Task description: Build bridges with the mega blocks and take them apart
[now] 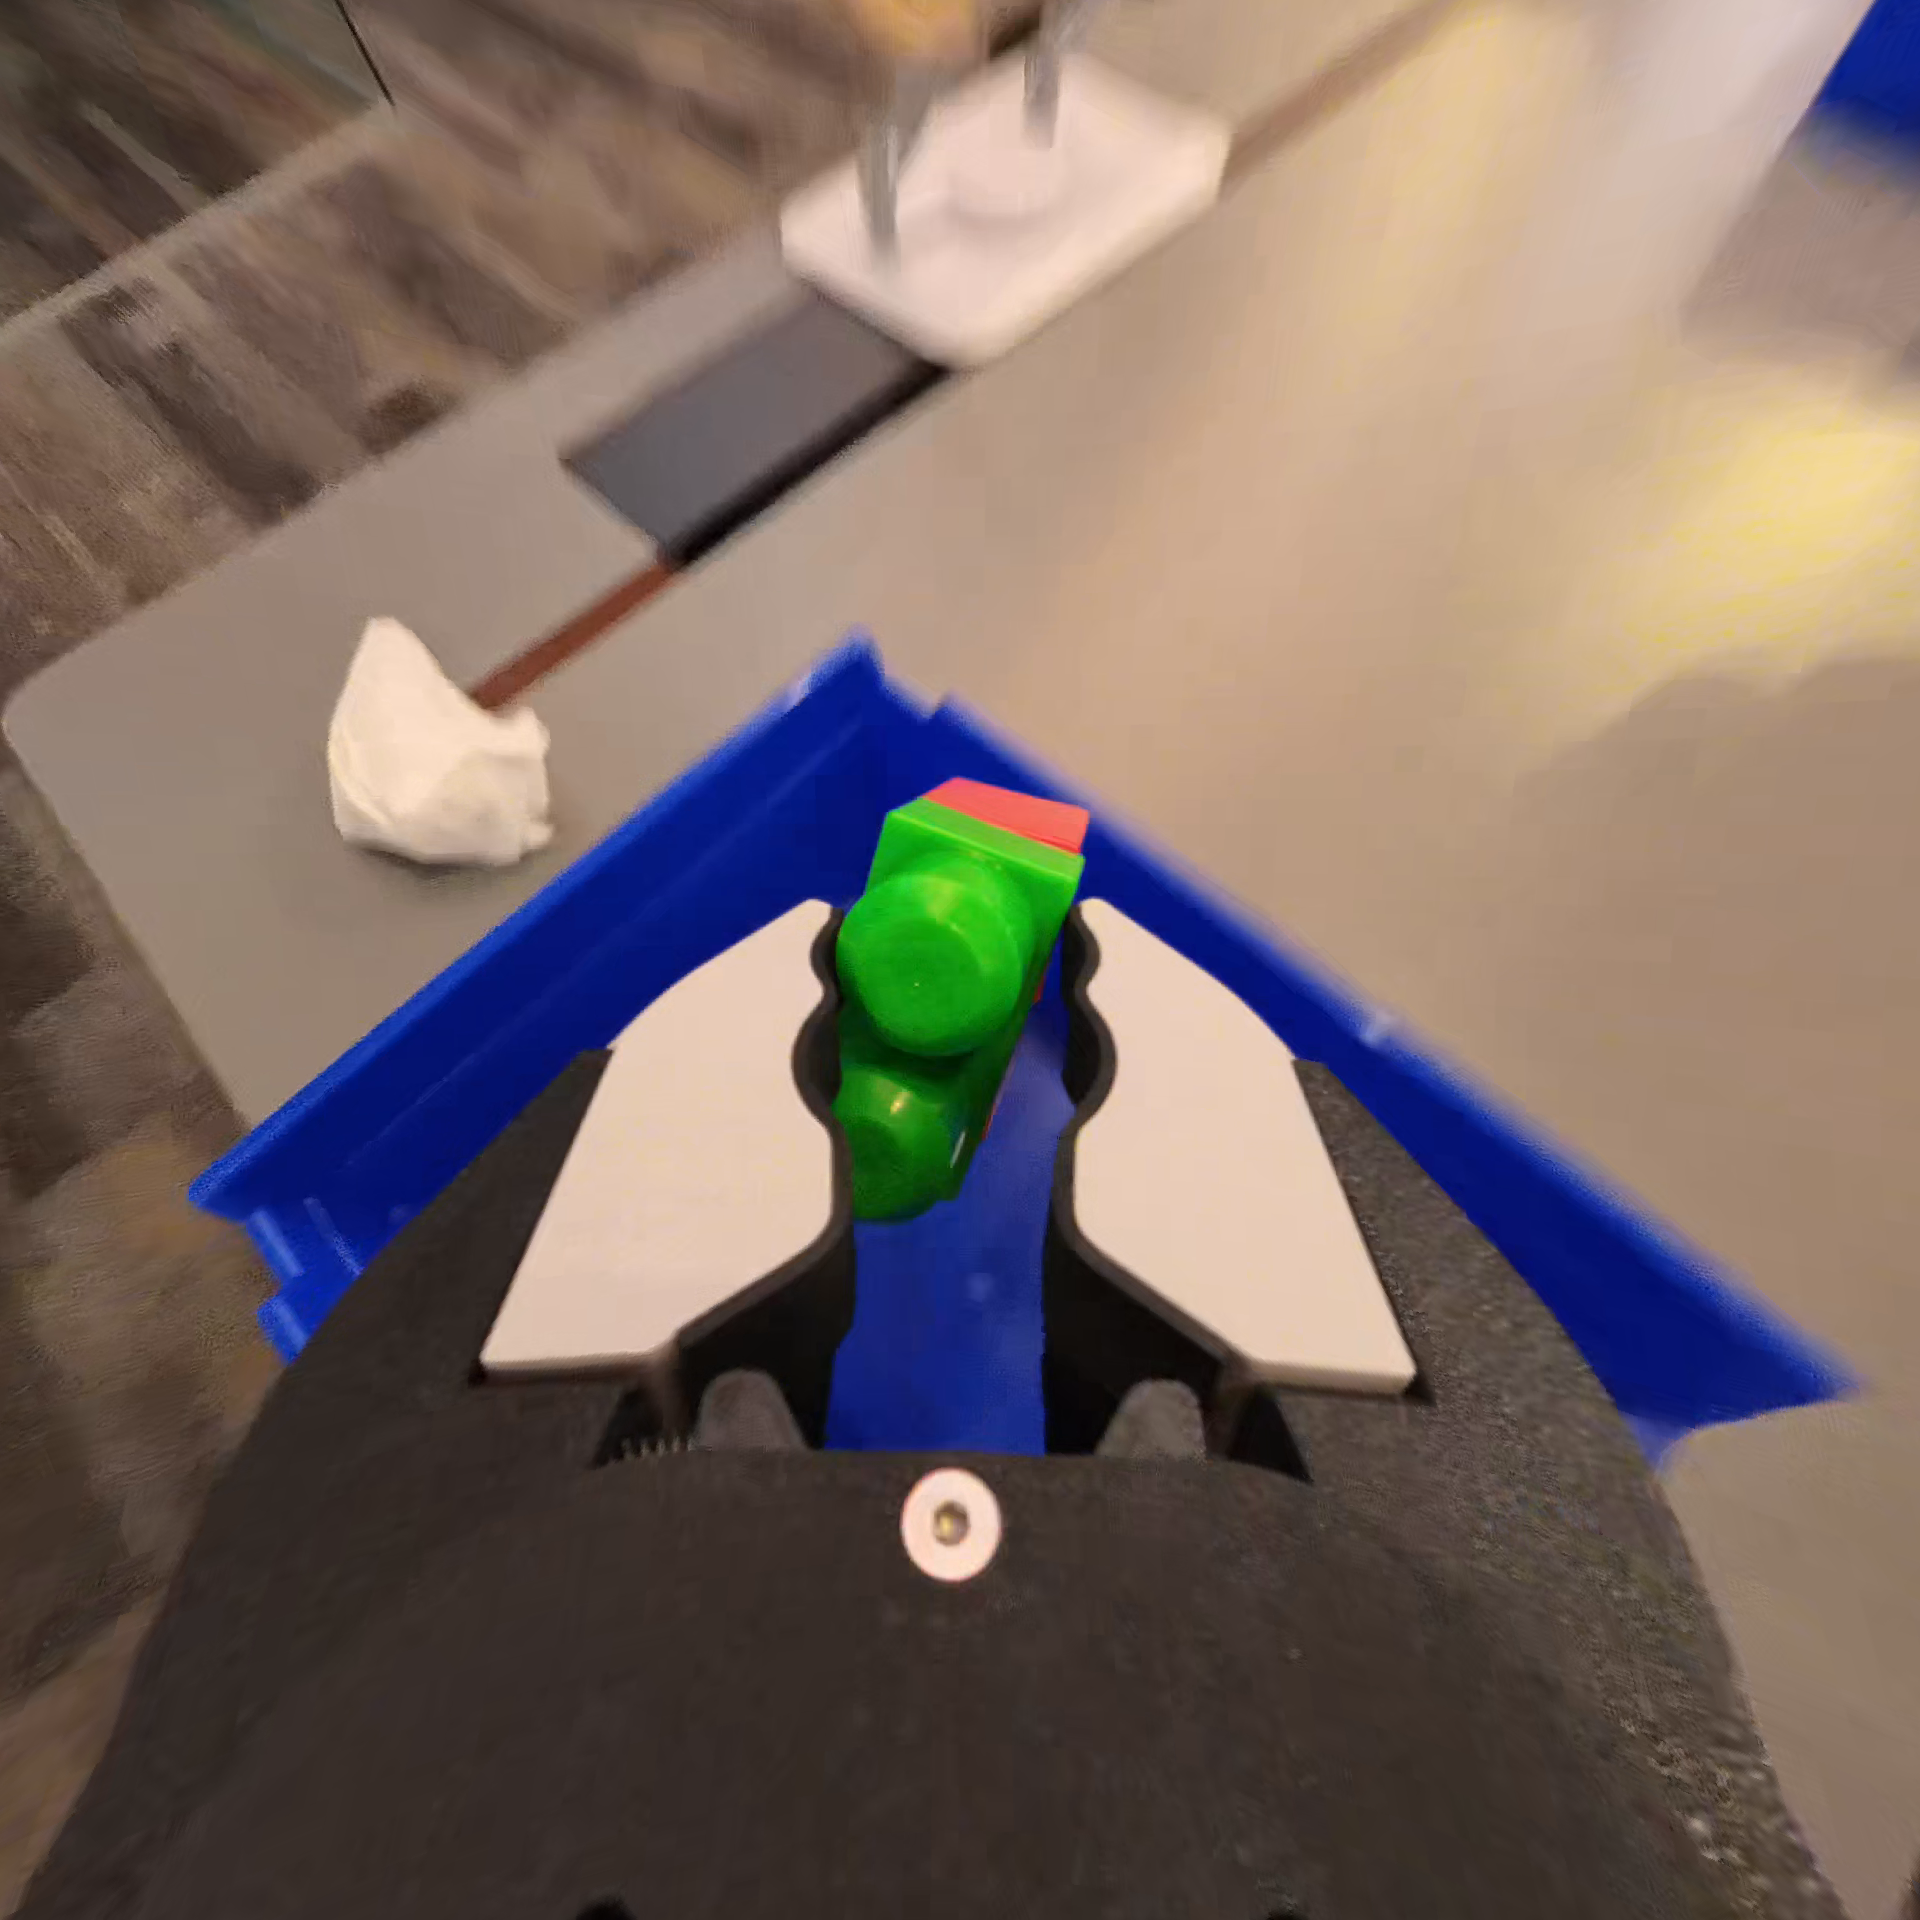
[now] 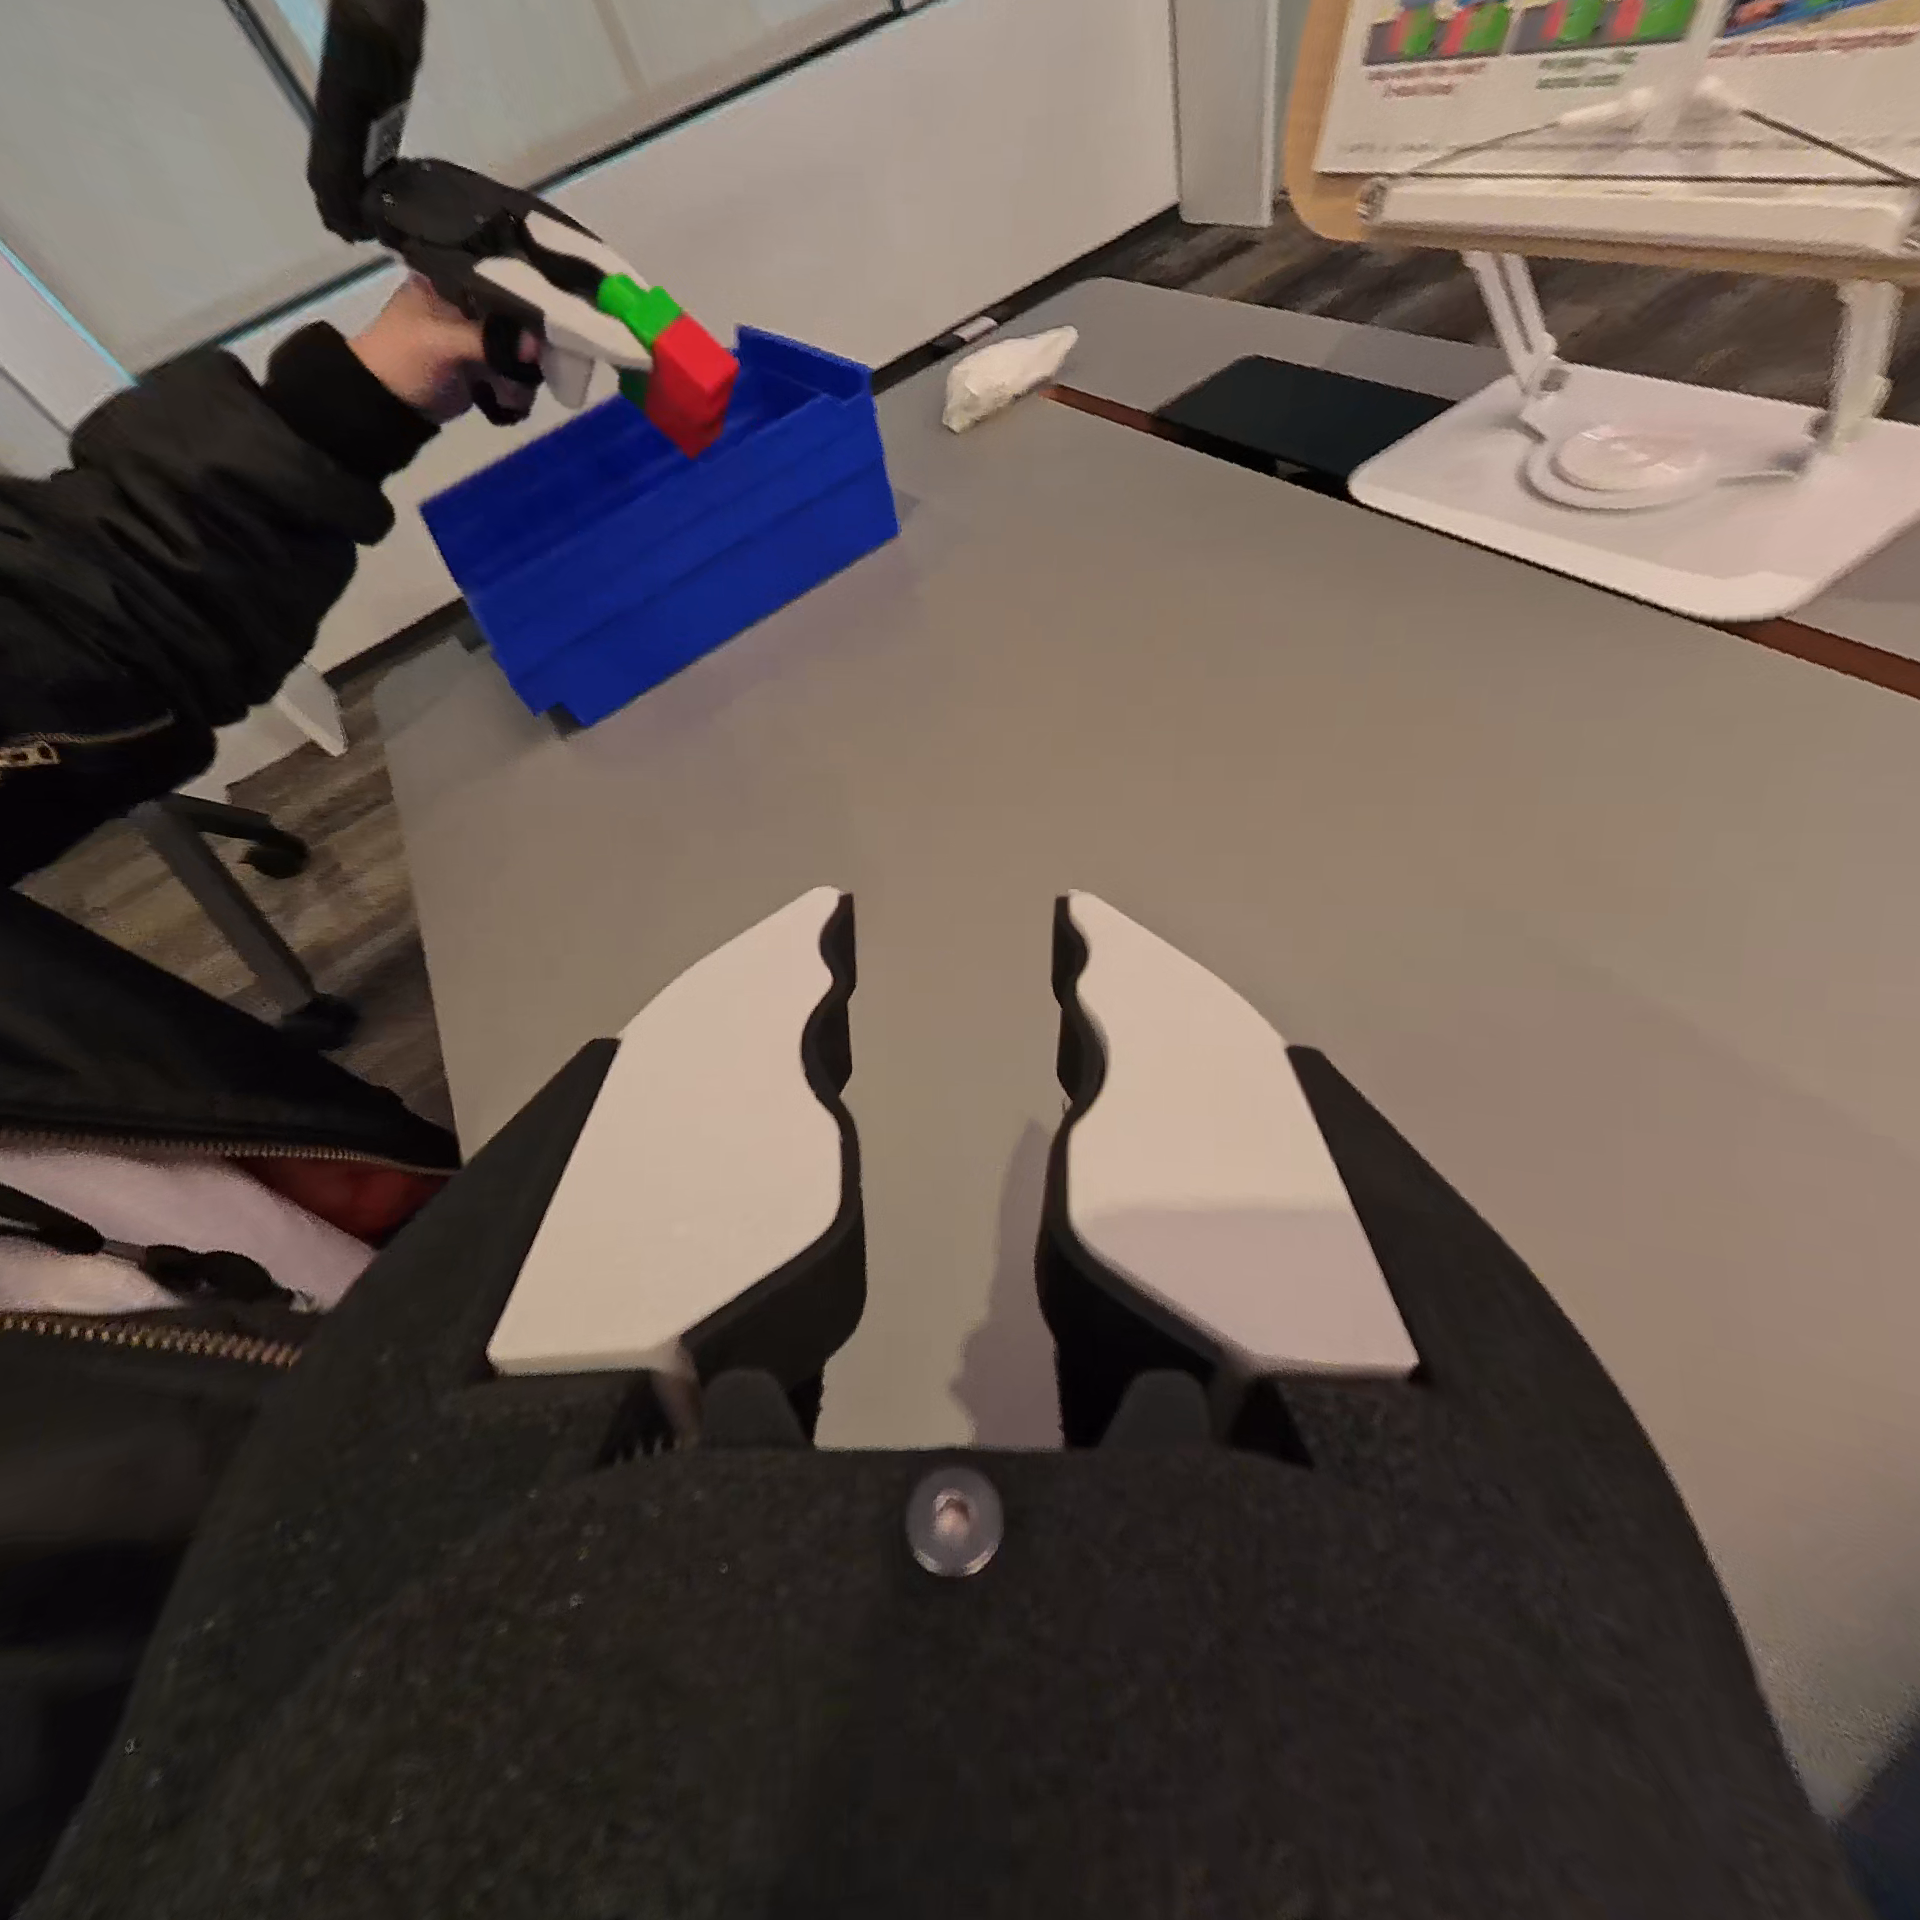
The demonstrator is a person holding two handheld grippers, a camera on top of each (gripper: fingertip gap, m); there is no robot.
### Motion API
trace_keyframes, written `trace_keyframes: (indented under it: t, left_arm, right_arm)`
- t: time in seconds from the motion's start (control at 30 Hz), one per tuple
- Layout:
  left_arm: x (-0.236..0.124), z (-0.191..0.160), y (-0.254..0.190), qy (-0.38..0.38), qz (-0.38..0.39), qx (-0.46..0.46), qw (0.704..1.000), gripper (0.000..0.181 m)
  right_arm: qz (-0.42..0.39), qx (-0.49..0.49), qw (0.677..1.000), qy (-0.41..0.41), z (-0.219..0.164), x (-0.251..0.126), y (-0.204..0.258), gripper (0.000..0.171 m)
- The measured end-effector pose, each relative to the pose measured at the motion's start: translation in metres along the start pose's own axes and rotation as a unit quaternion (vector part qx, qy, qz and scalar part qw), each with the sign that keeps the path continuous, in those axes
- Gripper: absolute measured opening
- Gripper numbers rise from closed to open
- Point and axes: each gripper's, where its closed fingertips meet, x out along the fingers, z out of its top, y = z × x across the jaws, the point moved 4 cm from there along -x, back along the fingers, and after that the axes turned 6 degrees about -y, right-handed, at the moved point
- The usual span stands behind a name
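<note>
My left gripper (image 1: 951,914) is shut on a green block (image 1: 935,987) that has a red block (image 1: 1013,812) stuck to its far side. It holds them over the open blue bin (image 1: 582,987). In the right wrist view the left gripper (image 2: 623,332) shows at the far left, held by a hand, with the green block (image 2: 636,303) and red block (image 2: 691,384) above the blue bin (image 2: 675,551). My right gripper (image 2: 954,914) is open and empty, low over the bare grey table (image 2: 1247,790).
A crumpled white tissue (image 1: 436,748) lies on the table beyond the bin; it also shows in the right wrist view (image 2: 1003,374). A dark flat panel (image 2: 1299,421) and a white stand base (image 2: 1621,499) holding a picture sheet sit at the far right. A person's black sleeve (image 2: 177,540) reaches in from the left.
</note>
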Motion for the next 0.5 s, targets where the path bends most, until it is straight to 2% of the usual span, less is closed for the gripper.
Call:
trace_keyframes:
  t: [0.1, 0.17, 0.37, 0.43, 0.5]
  left_arm:
    - [-0.036, 0.056, -0.04, -0.132, -0.036, -0.059, 0.989, 0.04]
    - [-0.042, 0.083, -0.078, -0.163, -0.065, -0.058, 0.983, 0.04]
    - [0.005, 0.137, -0.217, -0.204, -0.194, -0.045, 0.958, 0.04]
    - [0.027, 0.149, -0.256, -0.213, -0.226, -0.049, 0.949, 0.04]
    - [0.045, 0.16, -0.29, -0.227, -0.274, -0.057, 0.933, 0.039]
  right_arm:
    - [0.034, -0.017, 0.999, -0.014, 0.014, 0.028, 0.015, 0.036]
    - [0.045, -0.055, 0.997, -0.025, 0.027, 0.047, 0.03, 0.039]
    - [0.097, -0.154, 0.981, -0.063, 0.068, 0.086, 0.093, 0.055]
    - [0.127, -0.155, 0.977, -0.078, 0.076, 0.084, 0.111, 0.056]
    - [0.123, -0.161, 0.976, -0.084, 0.08, 0.077, 0.118, 0.058]
